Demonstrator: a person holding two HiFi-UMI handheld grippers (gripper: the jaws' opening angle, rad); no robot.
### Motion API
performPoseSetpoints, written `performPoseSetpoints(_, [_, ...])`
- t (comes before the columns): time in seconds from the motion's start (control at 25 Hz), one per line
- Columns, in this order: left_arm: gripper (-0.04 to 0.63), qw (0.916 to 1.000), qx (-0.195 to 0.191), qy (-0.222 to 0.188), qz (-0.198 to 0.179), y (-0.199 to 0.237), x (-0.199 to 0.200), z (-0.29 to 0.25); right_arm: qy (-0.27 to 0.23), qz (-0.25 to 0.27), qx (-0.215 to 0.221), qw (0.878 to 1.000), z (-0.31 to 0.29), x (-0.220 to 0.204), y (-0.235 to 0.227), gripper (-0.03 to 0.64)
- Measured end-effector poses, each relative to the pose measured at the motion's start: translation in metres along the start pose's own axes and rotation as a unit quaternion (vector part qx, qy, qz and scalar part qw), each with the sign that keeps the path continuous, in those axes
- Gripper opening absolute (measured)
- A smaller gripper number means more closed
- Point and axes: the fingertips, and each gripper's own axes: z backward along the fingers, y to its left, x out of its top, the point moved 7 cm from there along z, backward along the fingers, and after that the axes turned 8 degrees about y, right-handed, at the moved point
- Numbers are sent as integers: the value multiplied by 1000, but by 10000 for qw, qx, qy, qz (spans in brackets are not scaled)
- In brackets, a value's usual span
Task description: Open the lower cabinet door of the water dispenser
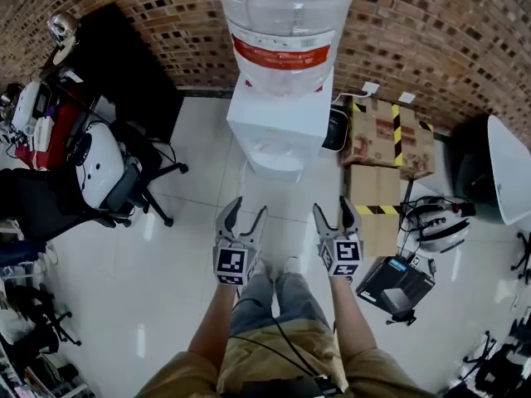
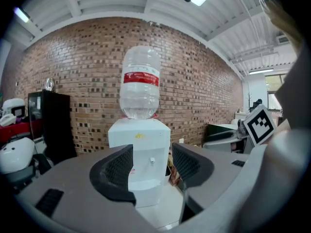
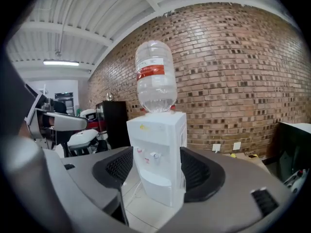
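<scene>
Standing back from the dispenser (image 1: pixel 280 127), well apart across the floor (image 1: pixel 182 255), with both grippers held out toward it side by side. Topped by a clear bottle (image 1: pixel 286 15) ringed with a red label (image 1: pixel 280 56); print there too small to read. Marked high on the front with a small yellow sign (image 3: pixel 144 127), also unreadable, and with red dabs by the taps (image 3: pixel 155 155). On the left gripper (image 1: pixel 247 210), jaws partly apart and holding nothing, framing the tap recess and lower front in the gap. On the right gripper (image 1: pixel 333 208), jaws likewise partly apart and empty, with the lower front (image 3: pixel 158 191) seen between them, untouched and well away. Door seams on that lower front too faint to tell. Patterned with black-and-white squares, a cube (image 1: pixel 231 264) behind each pair of jaws. Stacked right of the dispenser in the head view, cardboard boxes (image 1: pixel 390 135) banded in yellow-and-black tape.
</scene>
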Motion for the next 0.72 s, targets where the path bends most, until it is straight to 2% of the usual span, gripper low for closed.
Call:
performPoseSetpoints(0.24, [232, 9999, -23, -149, 2, 25, -68, -57, 243, 156, 343, 9990, -97, -79, 0, 316])
performPoseSetpoints(0.48, [232, 9991, 111, -395, 73, 72, -167, -128, 597, 354, 287, 9972, -216, -202, -37, 316])
performPoseSetpoints(0.64, [232, 9987, -35, -513, 51, 82, -233, -177, 643, 437, 330, 9964, -294, -277, -67, 316])
performPoseSetpoints(0.72, [232, 9982, -145, -585, -31, 81, -260, -202, 551, 420, 351, 9970, -328, -301, -86, 316])
